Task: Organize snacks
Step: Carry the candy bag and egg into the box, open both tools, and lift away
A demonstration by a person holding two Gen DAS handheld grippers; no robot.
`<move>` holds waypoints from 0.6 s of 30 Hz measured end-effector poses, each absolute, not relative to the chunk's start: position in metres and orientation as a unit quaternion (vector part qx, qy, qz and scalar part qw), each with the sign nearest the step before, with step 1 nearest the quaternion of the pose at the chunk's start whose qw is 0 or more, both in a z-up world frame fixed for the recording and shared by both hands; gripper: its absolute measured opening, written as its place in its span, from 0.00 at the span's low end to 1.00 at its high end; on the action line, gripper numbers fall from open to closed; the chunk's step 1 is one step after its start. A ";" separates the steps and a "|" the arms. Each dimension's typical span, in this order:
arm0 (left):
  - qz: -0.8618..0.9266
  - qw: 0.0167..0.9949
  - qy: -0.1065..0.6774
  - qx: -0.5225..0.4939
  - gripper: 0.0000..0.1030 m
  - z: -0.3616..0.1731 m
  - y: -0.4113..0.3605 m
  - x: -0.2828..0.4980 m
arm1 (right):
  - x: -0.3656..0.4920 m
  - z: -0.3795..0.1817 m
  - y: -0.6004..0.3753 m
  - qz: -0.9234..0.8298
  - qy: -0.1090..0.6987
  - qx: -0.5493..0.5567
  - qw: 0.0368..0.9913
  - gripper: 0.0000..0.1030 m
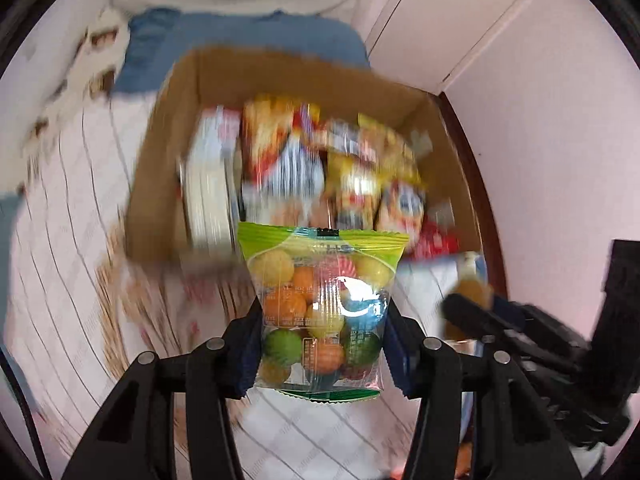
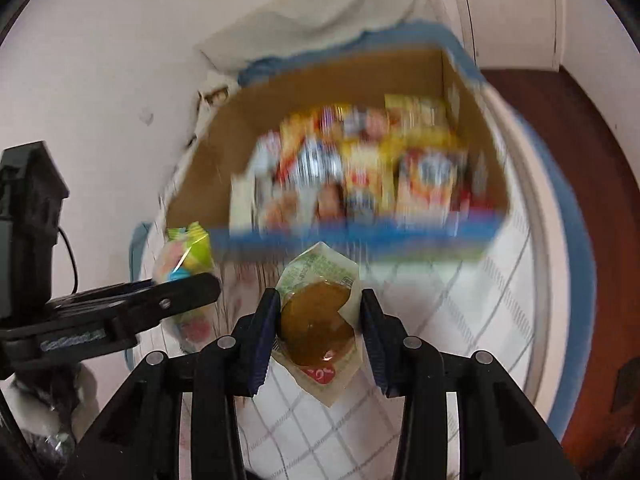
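The left hand-held gripper point(image 1: 322, 336) is closed on a clear candy bag point(image 1: 322, 312) with a green top. The bag is full of round balls in yellow, orange, green and blue. It sits low in the middle of the left wrist view, between the two black fingers point(image 1: 240, 344).

The right hand-held gripper point(image 2: 318, 320) is closed on a small packet point(image 2: 318, 316) with a round brown cake inside. It sits low in the middle of the right wrist view.

Behind both, in the upper middle of each view, is an open box point(image 1: 168, 184). It is full of bright snack packs point(image 1: 352, 176), all blurred. The box rests on a bed point(image 1: 72, 240) with a white cover with thin lines.

In the right wrist view the left gripper and its candy bag show at the left edge.
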State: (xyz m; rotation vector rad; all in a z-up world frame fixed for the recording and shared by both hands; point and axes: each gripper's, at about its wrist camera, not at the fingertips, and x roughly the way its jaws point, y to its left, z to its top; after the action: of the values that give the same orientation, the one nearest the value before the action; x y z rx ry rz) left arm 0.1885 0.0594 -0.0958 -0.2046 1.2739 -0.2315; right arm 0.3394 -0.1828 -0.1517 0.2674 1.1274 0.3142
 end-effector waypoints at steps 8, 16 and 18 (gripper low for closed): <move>-0.060 0.788 0.611 -0.046 0.48 -0.113 0.077 0.287 | 0.432 -0.151 -0.218 0.098 0.537 0.118 0.830 0.42; -0.022 0.750 0.660 -0.039 0.87 -0.172 0.089 0.323 | 0.474 -0.204 -0.228 0.096 0.607 0.125 0.779 0.99; -0.029 0.753 0.655 -0.047 0.87 -0.173 0.087 0.322 | 0.474 -0.208 -0.220 0.075 0.608 0.084 0.786 0.99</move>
State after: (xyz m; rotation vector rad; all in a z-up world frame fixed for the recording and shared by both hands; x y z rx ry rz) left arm 0.3215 0.0867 -0.1735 -0.1016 1.4305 -0.0627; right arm 0.4740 -0.2199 -0.2079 0.1820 1.3122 0.1613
